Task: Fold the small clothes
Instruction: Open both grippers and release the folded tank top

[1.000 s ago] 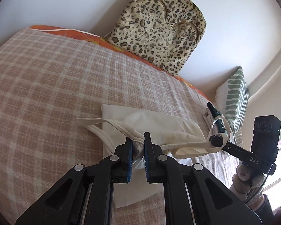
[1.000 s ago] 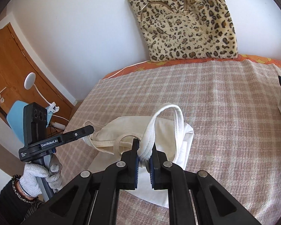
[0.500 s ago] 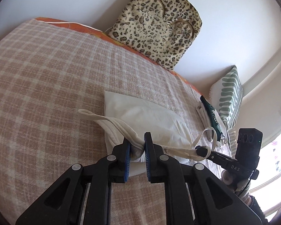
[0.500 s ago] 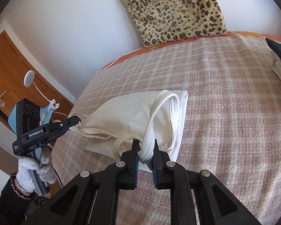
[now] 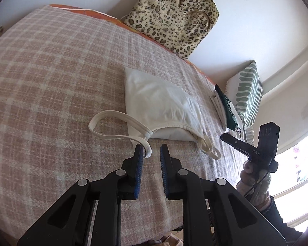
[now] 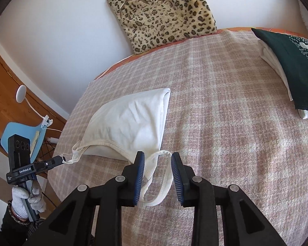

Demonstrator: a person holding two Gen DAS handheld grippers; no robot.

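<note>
A cream strappy top (image 5: pixel 162 110) (image 6: pixel 129 121) lies folded on the plaid blanket (image 5: pixel 51 71) (image 6: pixel 225 102), its straps trailing toward me. My left gripper (image 5: pixel 152 151) is open; one strap (image 5: pixel 113 123) rests loose against its left finger, and the pads do not press it. In the right wrist view the left gripper (image 6: pixel 61 160) sits at that strap's end. My right gripper (image 6: pixel 157 160) has its jaws opening, and the other strap (image 6: pixel 160 176) lies slack between them on the blanket. Seen from the left wrist, the right gripper (image 5: pixel 223 136) is just clear of its strap.
A leopard-print bag (image 5: pixel 172 18) (image 6: pixel 162 14) leans on the wall at the bed's far edge. Folded clothes with a dark green piece on top (image 6: pixel 293 67) (image 5: pixel 225 108) lie at the right, by a green-striped pillow (image 5: pixel 246 94). Off the left side stand a blue chair (image 6: pixel 20 133) and a wooden door.
Both grippers drew back toward the near edge with the straps and the top settled flat. Both jaws then parted and let the straps go.
</note>
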